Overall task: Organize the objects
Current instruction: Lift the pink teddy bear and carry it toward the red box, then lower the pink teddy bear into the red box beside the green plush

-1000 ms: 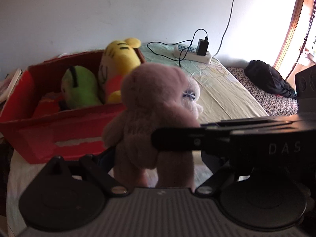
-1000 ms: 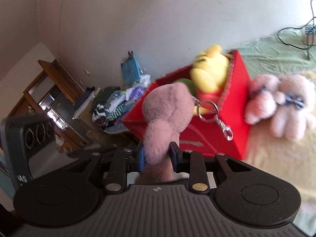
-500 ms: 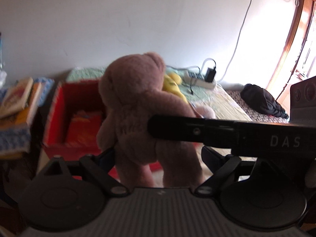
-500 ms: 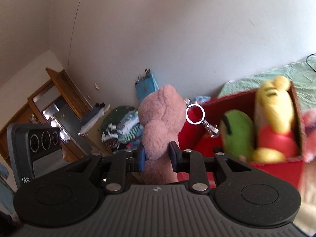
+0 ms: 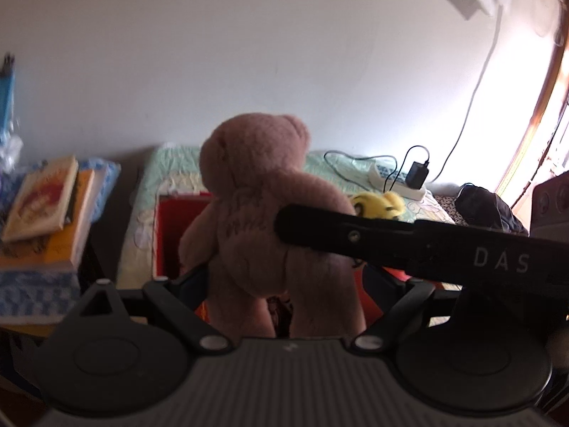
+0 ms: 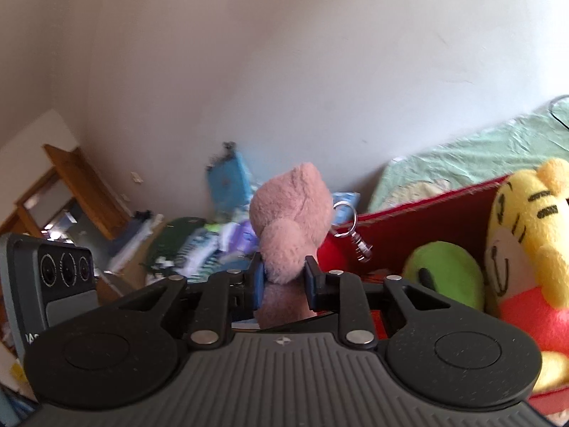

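Note:
A pink teddy bear hangs in the air, held by both grippers. My left gripper is shut on its legs and hips. My right gripper pinches its narrow middle between blue pads, and those jaws are still closing on it. In the left wrist view the right gripper's black finger crosses the bear from the right. A key ring dangles from the bear's head. Behind and below the bear stands the red box, which holds a yellow tiger plush and a green plush.
A stack of books lies on a blue-checked cloth left of the bed. A power strip with a charger and a black bag sit at the bed's far right. Piled clothes and wooden furniture stand by the wall.
Both grippers have carried the bear leftward and a little up. The red box now sits behind and below it. The books have come into view, and the other pink bears have left it.

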Demonstrator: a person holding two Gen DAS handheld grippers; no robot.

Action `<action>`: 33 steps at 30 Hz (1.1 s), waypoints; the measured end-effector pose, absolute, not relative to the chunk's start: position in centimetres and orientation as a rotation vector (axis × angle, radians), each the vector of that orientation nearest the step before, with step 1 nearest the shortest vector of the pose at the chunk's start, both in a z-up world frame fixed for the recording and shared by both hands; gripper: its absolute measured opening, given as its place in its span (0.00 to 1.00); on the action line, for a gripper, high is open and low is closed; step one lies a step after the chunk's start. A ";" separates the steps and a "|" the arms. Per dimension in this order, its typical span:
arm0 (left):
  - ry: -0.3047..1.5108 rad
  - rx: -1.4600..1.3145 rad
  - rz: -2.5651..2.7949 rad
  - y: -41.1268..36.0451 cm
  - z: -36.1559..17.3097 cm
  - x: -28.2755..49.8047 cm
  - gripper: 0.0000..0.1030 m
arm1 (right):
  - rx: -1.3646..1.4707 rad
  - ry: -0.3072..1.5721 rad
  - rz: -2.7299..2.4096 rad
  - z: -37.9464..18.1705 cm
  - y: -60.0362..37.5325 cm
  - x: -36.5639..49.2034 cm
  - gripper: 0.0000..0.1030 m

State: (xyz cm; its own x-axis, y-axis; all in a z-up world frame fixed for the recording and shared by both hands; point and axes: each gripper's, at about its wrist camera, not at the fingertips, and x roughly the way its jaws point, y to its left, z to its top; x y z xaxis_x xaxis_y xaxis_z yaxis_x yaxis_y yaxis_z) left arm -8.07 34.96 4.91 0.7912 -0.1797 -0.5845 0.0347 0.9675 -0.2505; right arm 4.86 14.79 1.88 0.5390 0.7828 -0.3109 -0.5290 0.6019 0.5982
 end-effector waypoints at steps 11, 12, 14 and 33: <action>0.775 -0.248 -0.180 34.5 0.3 -2.6 0.78 | 0.427 0.738 0.638 -2.3 14.6 8.2 0.17; 0.789 -0.254 -0.188 34.6 -0.1 -2.3 0.78 | 0.431 0.734 0.628 -2.7 14.3 8.1 0.16; 0.810 -0.267 -0.198 34.4 -0.8 -1.9 0.78 | 0.452 0.711 0.616 -3.2 13.7 7.7 0.15; 0.909 -0.143 -0.125 33.8 -2.7 -2.0 0.83 | 0.474 0.782 0.631 -4.6 12.8 7.5 0.15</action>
